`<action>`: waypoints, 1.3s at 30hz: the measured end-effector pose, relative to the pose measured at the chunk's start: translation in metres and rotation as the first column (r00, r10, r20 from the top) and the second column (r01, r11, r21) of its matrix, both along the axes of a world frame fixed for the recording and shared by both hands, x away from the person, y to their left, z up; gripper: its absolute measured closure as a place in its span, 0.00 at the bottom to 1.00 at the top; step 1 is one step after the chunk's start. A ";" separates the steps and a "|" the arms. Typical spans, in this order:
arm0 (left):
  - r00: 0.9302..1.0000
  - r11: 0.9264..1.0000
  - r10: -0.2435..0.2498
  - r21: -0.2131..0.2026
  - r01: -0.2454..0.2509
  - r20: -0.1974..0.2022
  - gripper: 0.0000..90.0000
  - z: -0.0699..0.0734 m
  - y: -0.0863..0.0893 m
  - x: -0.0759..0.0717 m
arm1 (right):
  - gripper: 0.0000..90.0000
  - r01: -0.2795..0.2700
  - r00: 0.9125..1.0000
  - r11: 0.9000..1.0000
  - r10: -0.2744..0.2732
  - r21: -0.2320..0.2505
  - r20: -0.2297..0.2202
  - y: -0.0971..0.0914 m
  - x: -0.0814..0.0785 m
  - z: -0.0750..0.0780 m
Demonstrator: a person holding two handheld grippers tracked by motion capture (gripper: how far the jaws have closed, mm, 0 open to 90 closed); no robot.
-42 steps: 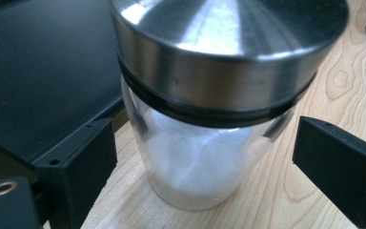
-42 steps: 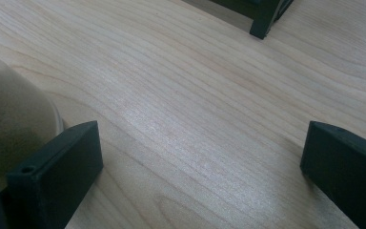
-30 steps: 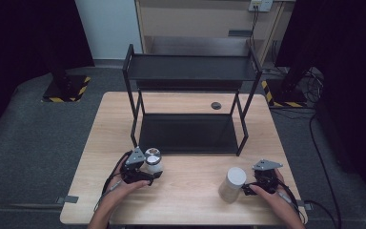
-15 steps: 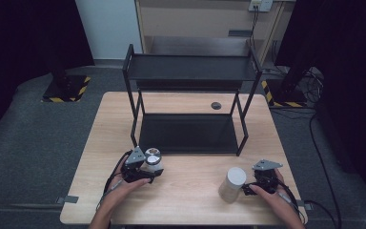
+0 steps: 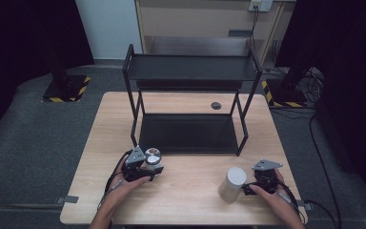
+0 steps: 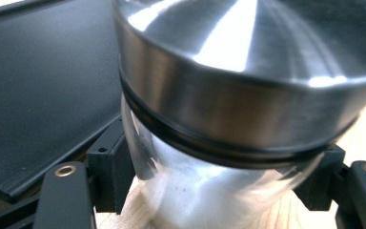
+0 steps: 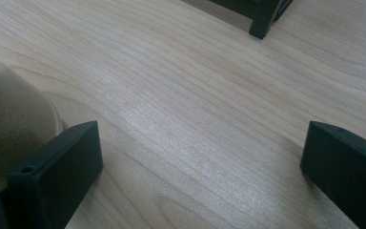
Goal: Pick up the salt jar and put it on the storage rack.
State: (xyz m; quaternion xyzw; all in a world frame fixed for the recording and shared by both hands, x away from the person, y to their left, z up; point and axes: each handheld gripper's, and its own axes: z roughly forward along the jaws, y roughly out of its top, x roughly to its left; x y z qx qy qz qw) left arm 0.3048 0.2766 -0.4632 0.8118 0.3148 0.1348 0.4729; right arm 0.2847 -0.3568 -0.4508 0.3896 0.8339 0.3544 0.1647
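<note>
Light wood table (image 5: pixel 186 191), black two-tier rack (image 5: pixel 190 95) at its far half. Left gripper (image 5: pixel 147 168): jaws closed on a glass jar (image 6: pixel 209 191) with steel lid (image 6: pixel 248 81), jar standing on the wood between the pads, rack's lower shelf just beyond. Right gripper (image 7: pixel 200 162): jaws wide, bare wood between them; white cylinder (image 5: pixel 232 184) just outside its left jaw, not gripped.

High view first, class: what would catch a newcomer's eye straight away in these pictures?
The black two-tier shelf rack stands at the middle of the wooden table, both tiers bare. Near the front edge, the left gripper has its jaws around a glass jar with a steel lid. The right gripper, jaws open, sits beside a white cylinder.
</note>
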 end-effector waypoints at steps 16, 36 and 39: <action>1.000 0.999 -0.006 0.051 0.006 0.013 0.33 0.008 -0.007 0.000 | 0.01 0.000 1.000 1.000 0.000 0.000 0.000 0.000 0.000 0.000; 0.999 0.997 -0.041 0.067 0.041 0.010 0.33 0.016 -0.007 -0.001 | 0.01 0.000 1.000 1.000 0.000 0.000 0.000 0.000 0.000 0.000; 0.999 0.997 -0.045 0.062 0.044 0.016 0.33 0.018 -0.007 -0.003 | 0.01 0.000 1.000 1.000 0.000 0.000 0.000 0.000 0.000 0.000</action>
